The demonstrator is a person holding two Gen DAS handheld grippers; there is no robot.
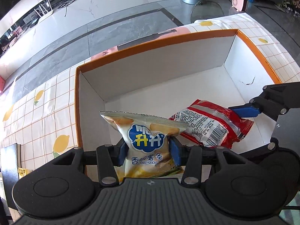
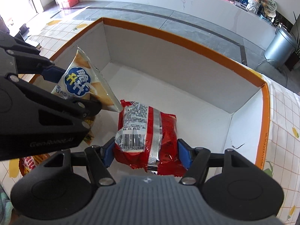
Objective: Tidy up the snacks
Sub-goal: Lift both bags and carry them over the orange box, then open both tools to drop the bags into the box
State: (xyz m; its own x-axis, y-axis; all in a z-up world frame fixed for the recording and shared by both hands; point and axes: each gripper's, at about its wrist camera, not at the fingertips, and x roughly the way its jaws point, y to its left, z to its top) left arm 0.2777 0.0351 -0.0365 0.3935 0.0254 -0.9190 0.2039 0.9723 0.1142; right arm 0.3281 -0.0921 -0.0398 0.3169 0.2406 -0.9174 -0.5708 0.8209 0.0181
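Observation:
My left gripper (image 1: 149,151) is shut on a pale yellow potato-stick bag (image 1: 144,131), its blue pads pinching the bag's waist. That bag (image 2: 84,82) hangs over the near left corner of the orange-rimmed white box (image 1: 153,43). My right gripper (image 2: 147,152) is shut on a red snack bag (image 2: 148,129), barcode side up, held over the box floor. In the left wrist view the red bag (image 1: 206,125) sits to the right with a blue finger (image 1: 245,110) of the right gripper against it. The two bags nearly touch at their tips. The box (image 2: 187,37) holds nothing else in view.
The box stands on a lemon-print checked tablecloth (image 1: 43,112). Another orange snack packet (image 2: 28,165) lies on the cloth outside the box, near the left gripper. Beyond the table are a grey tiled floor, a metal bin (image 2: 279,46) and a clear chair (image 1: 206,11).

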